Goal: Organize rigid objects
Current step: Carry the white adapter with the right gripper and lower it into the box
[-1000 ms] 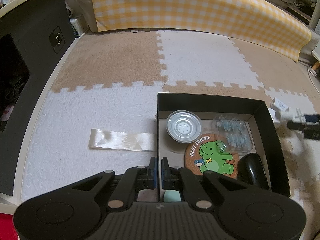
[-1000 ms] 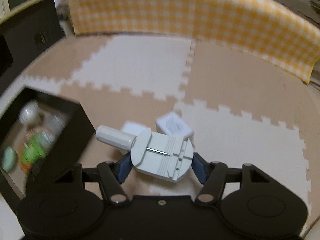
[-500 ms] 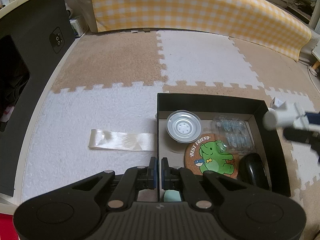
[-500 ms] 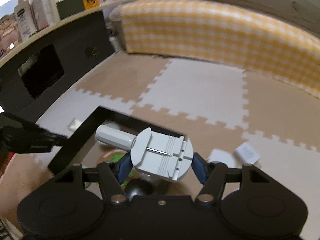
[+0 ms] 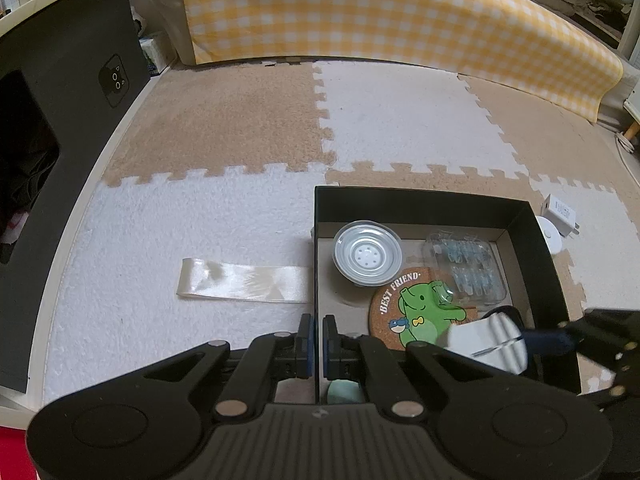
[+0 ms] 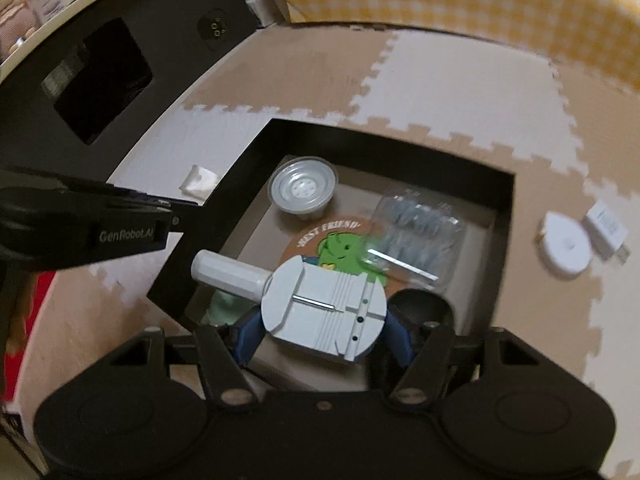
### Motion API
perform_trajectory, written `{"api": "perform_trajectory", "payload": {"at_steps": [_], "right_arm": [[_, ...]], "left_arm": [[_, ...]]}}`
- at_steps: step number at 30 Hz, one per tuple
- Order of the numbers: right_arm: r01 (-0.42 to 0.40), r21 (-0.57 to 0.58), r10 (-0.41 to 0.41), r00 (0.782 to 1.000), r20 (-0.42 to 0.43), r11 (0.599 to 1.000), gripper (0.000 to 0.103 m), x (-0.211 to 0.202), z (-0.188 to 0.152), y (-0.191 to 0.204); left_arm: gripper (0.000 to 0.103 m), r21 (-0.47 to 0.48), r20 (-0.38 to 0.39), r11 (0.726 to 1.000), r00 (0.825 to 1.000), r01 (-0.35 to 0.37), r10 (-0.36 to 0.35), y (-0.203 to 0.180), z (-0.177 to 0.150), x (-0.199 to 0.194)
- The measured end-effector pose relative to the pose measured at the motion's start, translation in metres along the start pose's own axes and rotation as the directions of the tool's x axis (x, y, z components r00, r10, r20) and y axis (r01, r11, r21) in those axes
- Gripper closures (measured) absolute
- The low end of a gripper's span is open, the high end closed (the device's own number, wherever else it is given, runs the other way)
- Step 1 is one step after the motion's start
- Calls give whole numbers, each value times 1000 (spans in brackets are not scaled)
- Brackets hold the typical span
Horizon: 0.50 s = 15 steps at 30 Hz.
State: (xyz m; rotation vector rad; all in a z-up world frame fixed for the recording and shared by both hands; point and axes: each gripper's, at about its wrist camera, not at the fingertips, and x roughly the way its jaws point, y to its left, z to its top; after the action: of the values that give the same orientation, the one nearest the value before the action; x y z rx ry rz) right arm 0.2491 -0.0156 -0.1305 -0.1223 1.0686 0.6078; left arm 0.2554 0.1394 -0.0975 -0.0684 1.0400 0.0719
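The right claw (image 6: 324, 334) squeezes a white tool (image 6: 320, 312) between its blue pads (it has a round stubby handle poking out to one side). The tool hangs over the near end of the black box (image 6: 506, 216), above a dark mouse (image 6: 420, 304). The left claw (image 5: 315, 340) is pinched tight on the box's thin side wall.

Inside the box sit a silver cup (image 6: 302, 190), a cork coaster (image 5: 416, 312) with a green elephant, and a clear pack (image 5: 466, 266) of little blue bits. A pale green thing (image 5: 344, 394) peeks out by the near wall; I think it is soft, but it is mostly hidden.

Outside the box, a white disc (image 6: 564, 246) and a white plug (image 6: 606, 230) lie side by side on the mat (image 5: 400, 120). A shiny ribbon (image 5: 244, 284) lies on the other side, reaching the box.
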Motion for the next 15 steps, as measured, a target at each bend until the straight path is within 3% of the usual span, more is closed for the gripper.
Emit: {"api": "perform_trajectory", "payload": {"at_steps": [10, 15], "right_arm": [[-11, 144, 20, 998, -59, 990, 38, 15, -4, -4], [-5, 140, 14, 998, -64, 990, 38, 17, -3, -2]], "left_arm": [[100, 1, -1, 1000, 1000, -1, 1, -1, 0, 0], [100, 0, -1, 1000, 1000, -1, 1, -1, 0, 0]]}}
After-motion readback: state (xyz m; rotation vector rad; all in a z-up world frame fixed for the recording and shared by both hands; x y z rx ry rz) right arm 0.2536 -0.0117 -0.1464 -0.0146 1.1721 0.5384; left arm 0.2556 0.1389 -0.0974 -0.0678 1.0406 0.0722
